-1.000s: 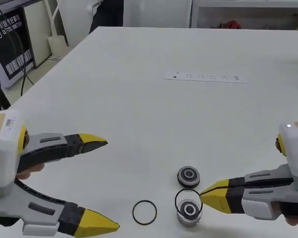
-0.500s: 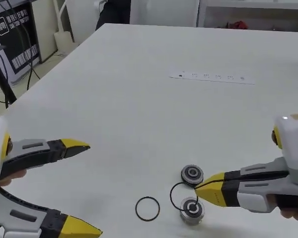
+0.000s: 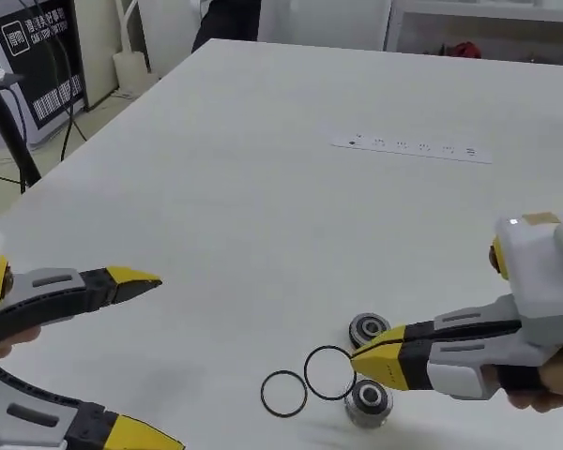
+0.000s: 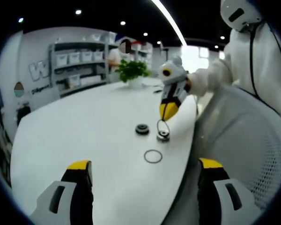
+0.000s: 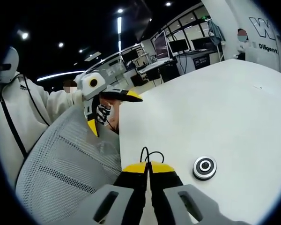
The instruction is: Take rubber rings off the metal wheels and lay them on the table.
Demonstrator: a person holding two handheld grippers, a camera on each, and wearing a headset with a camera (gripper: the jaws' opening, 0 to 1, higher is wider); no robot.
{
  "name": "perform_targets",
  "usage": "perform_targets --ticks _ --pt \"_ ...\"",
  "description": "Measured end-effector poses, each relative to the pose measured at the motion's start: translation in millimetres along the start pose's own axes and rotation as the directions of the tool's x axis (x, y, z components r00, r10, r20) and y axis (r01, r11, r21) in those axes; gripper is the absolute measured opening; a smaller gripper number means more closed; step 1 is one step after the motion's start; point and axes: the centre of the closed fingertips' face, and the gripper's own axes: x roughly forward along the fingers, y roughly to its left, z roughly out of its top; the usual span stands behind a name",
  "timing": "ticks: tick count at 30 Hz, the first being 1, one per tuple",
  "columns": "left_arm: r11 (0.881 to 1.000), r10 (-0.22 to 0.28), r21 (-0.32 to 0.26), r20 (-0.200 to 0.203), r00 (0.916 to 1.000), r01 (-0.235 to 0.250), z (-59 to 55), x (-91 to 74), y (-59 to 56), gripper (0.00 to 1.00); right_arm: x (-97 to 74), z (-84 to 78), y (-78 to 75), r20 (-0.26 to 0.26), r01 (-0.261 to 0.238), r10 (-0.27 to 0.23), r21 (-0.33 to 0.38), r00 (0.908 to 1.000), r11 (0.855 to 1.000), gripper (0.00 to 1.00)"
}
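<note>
Rubber ring (image 3: 307, 371) newly off wheel (image 3: 370, 397)

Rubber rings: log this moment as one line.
right claw shut on rubber ring | left claw open | second ring on table

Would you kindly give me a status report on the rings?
Right gripper shut on a rubber ring beside the near wheel. Left gripper open. One loose ring flat on table. Nothing blocking.
</note>
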Motion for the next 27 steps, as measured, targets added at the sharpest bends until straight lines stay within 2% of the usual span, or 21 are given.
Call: perform_targets --ticks 27 --pt "1.0 0.011 -0.016 0.007 0.9999 -0.011 0.7 -4.2 -3.0 0.93 31.8 -21.1 -8.3 -0.084 -0.014 0.014 -0.004 0.9964 1.0 0.0"
